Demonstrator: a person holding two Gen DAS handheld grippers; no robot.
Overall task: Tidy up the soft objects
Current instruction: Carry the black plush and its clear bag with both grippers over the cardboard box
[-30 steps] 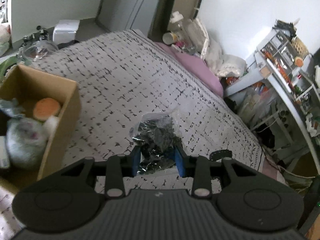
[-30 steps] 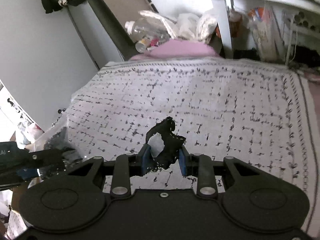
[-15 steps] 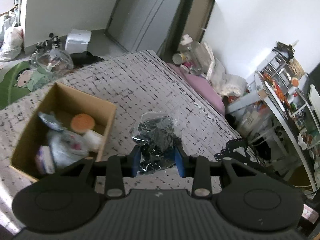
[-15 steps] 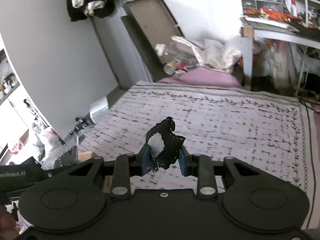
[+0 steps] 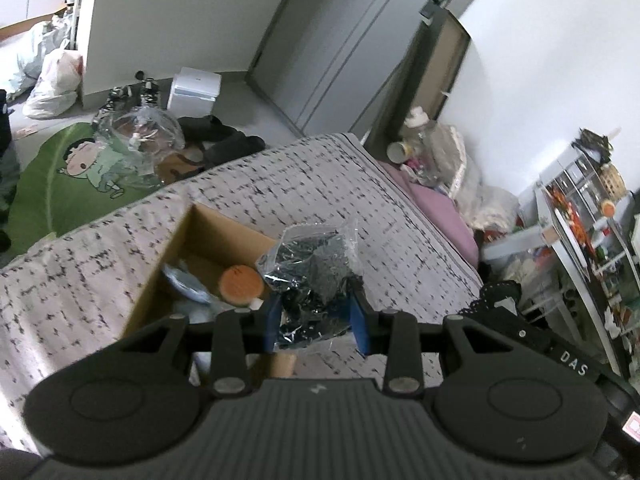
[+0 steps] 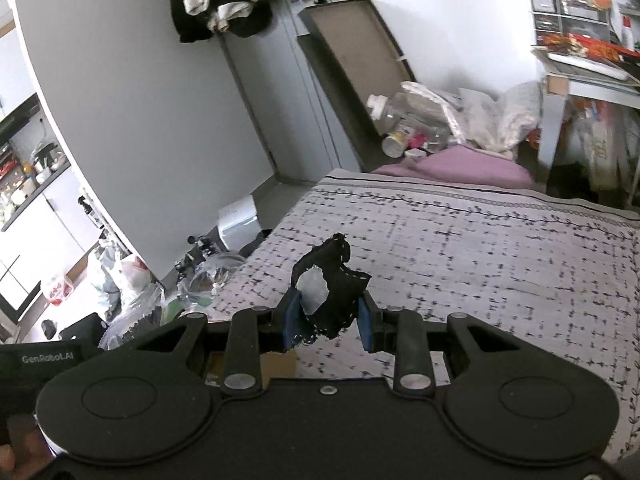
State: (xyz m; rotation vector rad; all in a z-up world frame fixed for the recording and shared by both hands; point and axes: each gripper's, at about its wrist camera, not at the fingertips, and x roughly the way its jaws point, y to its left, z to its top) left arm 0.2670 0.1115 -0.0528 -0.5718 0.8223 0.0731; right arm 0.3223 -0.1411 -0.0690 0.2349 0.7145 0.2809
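- My left gripper (image 5: pixel 316 318) has its blue fingers (image 5: pixel 273 317) clamped on a clear plastic bag (image 5: pixel 310 268) stuffed with something dark and soft. I'm pinching it low so the crinkly top sticks up free.
- The bag hangs in the air over the near right corner of the cardboard box (image 5: pixel 160 276), which sits on the bed (image 5: pixel 280 184). Makes sense, since that's where the soft stuff seems to go. There's an orange round thing (image 5: pixel 241 283) and some wrapped items in there.
- My right gripper (image 6: pixel 327 320) is closed on a black lacy cloth (image 6: pixel 340 288) with a pale bit showing inside. It's held up off the bed, well right of the box.
- Both grippers point forward and tilt down over the bed, left one over the box, right one parked off to the side, probably waiting its turn.
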